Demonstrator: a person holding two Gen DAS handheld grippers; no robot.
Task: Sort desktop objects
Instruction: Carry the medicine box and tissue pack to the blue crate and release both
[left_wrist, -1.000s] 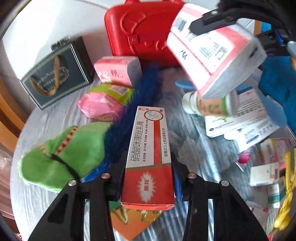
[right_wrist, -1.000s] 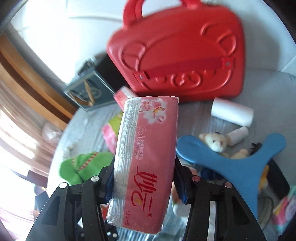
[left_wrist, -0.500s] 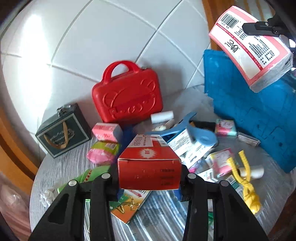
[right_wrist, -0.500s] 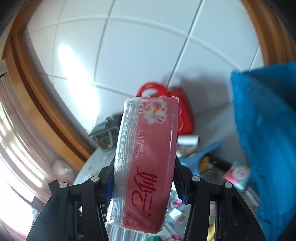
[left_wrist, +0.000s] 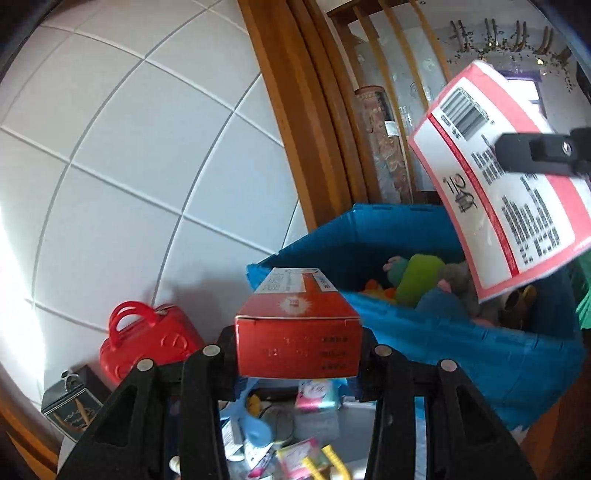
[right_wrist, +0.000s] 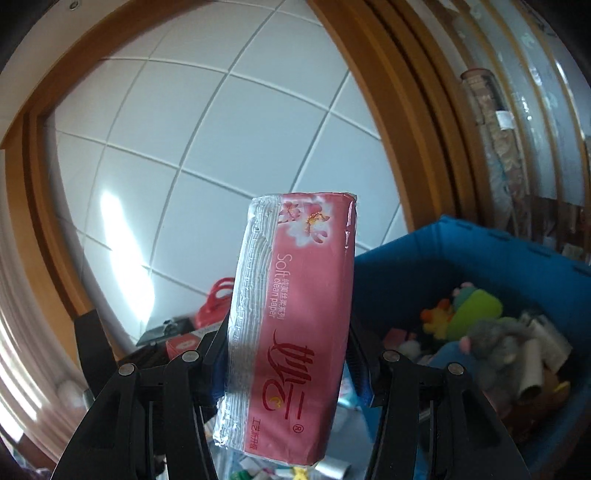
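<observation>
Above the blue bin (left_wrist: 461, 343) we see both grippers raised: left gripper (left_wrist: 298, 349) clamped on a red box (left_wrist: 297, 332), right gripper (right_wrist: 288, 363) clamped on a tissue pack (right_wrist: 295, 328).

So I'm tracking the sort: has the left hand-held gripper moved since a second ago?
Yes. The left hand-held gripper, shut on the red medicine box, has risen and swung right: the red case now sits low left, the blue bin ahead.
</observation>
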